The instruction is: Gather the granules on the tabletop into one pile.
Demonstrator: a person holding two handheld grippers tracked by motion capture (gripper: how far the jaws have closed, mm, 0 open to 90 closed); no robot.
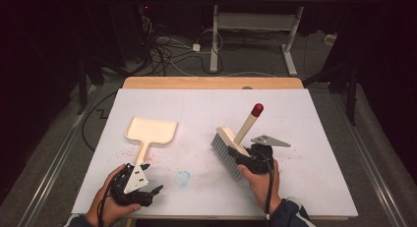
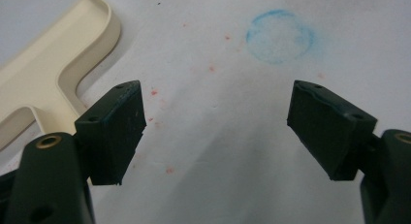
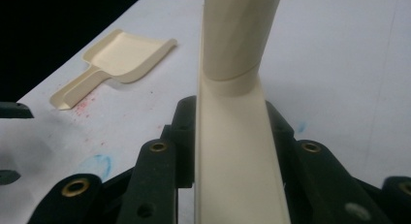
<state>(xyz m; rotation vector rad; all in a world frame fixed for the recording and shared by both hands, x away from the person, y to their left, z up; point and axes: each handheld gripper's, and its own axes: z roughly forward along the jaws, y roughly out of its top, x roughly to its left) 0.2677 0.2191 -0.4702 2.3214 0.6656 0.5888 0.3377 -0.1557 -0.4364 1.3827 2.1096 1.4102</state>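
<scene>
The right hand-held gripper [image 1: 248, 156] was clamped on the back of the cream plastic hand brush [image 1: 231, 143], its red-tipped handle [image 1: 256, 109] slanting up and away from the jaws, bristles resting on the white table [image 1: 314, 138]. The left hand-held gripper [image 1: 147, 190] stood spread and empty. The cream plastic dustpan [image 1: 150, 131] lay flat just ahead of it, red specks [image 2: 154, 92] and a blue chalk ring [image 2: 278, 36] between the jaws' line.

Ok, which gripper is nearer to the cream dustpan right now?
Left. The left gripper sits open just below the dustpan's handle end, the cream dustpan close beside its jaws. The right gripper is farther off across the table, shut on the brush.
</scene>
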